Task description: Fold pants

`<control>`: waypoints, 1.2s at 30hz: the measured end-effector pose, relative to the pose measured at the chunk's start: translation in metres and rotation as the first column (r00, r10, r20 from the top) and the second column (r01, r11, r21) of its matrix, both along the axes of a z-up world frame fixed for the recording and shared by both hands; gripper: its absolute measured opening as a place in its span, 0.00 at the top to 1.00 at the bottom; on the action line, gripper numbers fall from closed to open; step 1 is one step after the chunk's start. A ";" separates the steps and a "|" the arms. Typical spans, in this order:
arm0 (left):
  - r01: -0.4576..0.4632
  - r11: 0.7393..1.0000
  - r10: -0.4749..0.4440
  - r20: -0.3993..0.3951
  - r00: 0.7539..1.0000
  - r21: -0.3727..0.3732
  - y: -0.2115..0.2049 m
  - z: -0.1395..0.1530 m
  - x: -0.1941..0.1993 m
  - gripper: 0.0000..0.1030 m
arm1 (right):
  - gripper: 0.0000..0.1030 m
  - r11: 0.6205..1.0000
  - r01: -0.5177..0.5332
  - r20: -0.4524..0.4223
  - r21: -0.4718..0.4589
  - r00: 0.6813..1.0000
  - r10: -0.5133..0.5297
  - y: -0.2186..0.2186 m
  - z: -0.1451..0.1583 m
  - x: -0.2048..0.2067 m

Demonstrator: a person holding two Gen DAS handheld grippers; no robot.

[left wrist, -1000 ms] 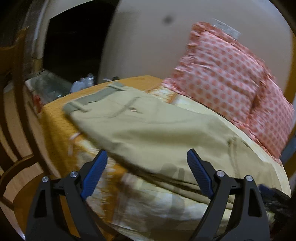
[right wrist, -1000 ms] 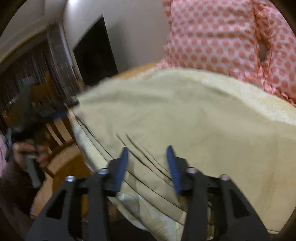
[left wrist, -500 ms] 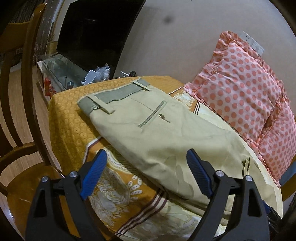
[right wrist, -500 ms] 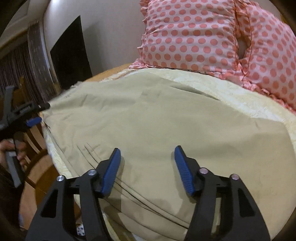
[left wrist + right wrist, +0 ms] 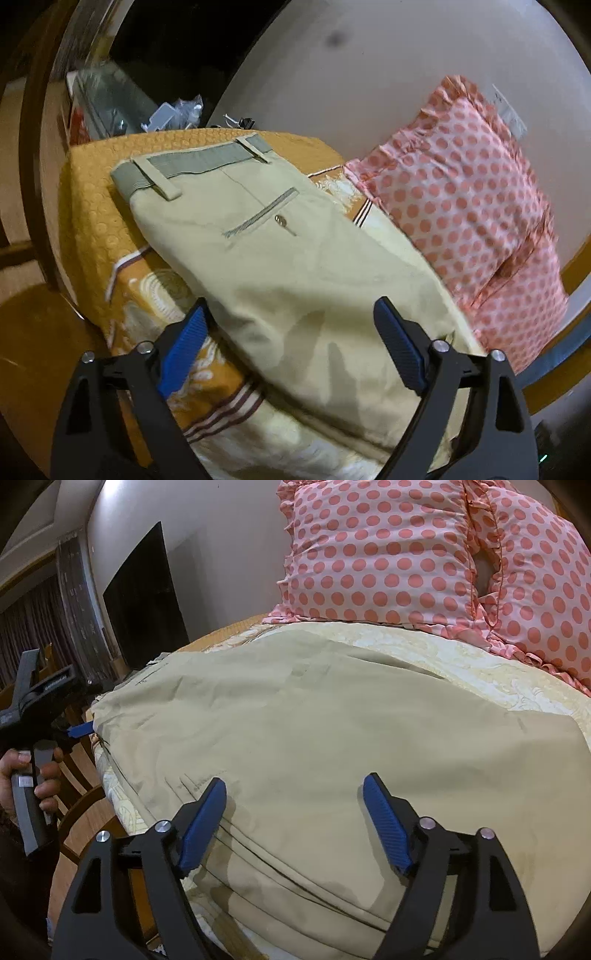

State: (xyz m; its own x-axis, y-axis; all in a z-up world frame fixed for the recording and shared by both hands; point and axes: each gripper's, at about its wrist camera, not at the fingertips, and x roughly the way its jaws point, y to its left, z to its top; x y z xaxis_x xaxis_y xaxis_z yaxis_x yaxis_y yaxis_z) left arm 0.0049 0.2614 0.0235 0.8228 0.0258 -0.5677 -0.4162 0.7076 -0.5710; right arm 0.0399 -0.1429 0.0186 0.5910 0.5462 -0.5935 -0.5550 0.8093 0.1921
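Left gripper (image 5: 290,334) was wide open, blue pads (image 5: 181,350) splayed far apart with nothing between them, pointing forward and tilted down a bit. Right gripper (image 5: 295,812) was also spread open and empty, angled slightly downward. From the right wrist cam you could see the person's left hand (image 5: 33,775) wrapped around the left gripper's handle, fingers curled on the grip, held off to the left side and roughly level with the right one.

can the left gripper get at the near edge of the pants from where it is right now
Probably yes. The left gripper is open, its fingers straddling the near edge of the pants on the bedspread, with nothing lying between.
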 end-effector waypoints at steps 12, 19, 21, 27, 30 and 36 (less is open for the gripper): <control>-0.142 0.982 0.135 -0.058 0.989 -0.124 0.060 -0.005 0.025 0.89 | 0.23 0.991 -0.011 -0.041 0.130 0.999 0.016 -0.020 0.001 -0.004; 0.064 0.937 -0.067 -0.004 0.998 0.344 -0.050 0.094 0.054 0.91 | 0.23 0.964 0.077 -0.038 0.255 0.997 -0.070 -0.078 0.017 -0.009; 0.172 0.887 -0.197 0.016 0.980 0.429 -0.103 0.116 0.062 0.91 | 0.23 0.939 0.151 -0.039 0.310 0.989 -0.146 -0.109 0.024 -0.009; 0.582 0.582 -0.680 -0.051 0.731 0.568 -0.294 0.108 0.056 0.90 | 0.23 0.788 0.391 -0.156 0.475 0.919 -0.362 -0.209 0.025 -0.007; 0.717 0.413 -0.791 -0.170 0.588 0.561 -0.360 0.056 0.046 0.89 | 0.23 0.693 0.457 -0.262 0.558 0.889 -0.375 -0.248 0.013 -0.006; 0.793 0.341 -0.811 -0.268 0.520 0.504 -0.385 0.003 0.037 0.90 | 0.23 0.650 0.487 -0.371 0.583 0.872 -0.319 -0.266 0.000 0.012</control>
